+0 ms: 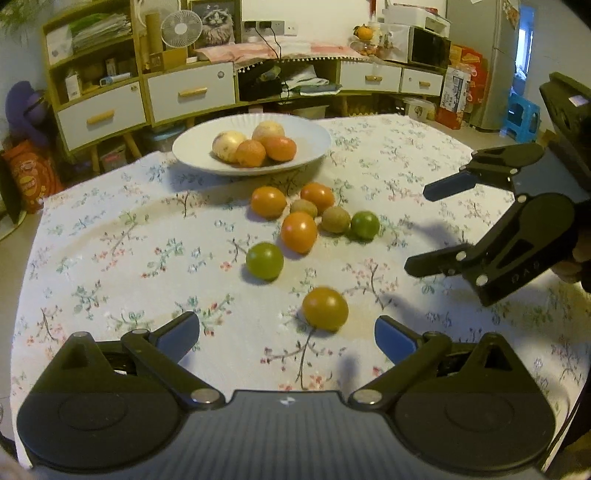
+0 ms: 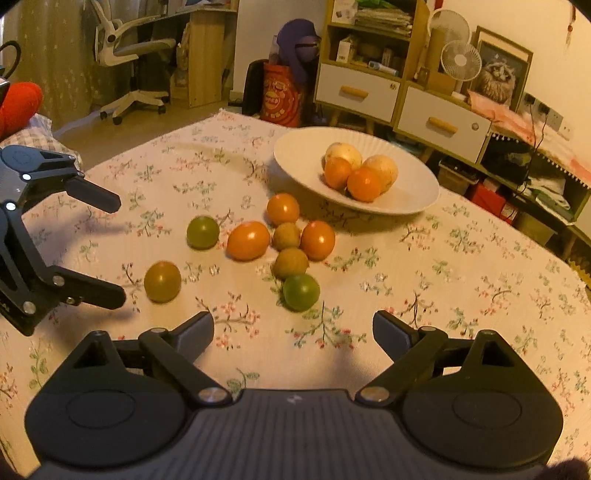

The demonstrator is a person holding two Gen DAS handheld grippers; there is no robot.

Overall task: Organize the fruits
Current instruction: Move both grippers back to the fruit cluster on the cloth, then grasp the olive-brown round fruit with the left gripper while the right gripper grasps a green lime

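A white plate [image 1: 310, 134] at the far side of the table holds several fruits; it also shows in the right wrist view [image 2: 413, 192]. Several loose fruits lie on the floral cloth: oranges [image 1: 298, 231], kiwis [image 1: 335, 219] and green fruits [image 1: 264, 260]. A yellow-green fruit [image 1: 325, 308] lies closest, just ahead of my open, empty left gripper [image 1: 287, 334]. It also shows in the right wrist view [image 2: 162, 281]. My right gripper [image 2: 293, 332] is open and empty, just short of a green fruit [image 2: 301, 292]. The right gripper also shows at the right of the left wrist view [image 1: 419, 229].
The floral tablecloth [image 1: 110, 258] covers the table. Cabinets with drawers [image 1: 192, 92], a fan [image 1: 181, 27] and a microwave [image 1: 428, 48] stand behind the table. An office chair [image 2: 129, 55] stands at the far left in the right wrist view.
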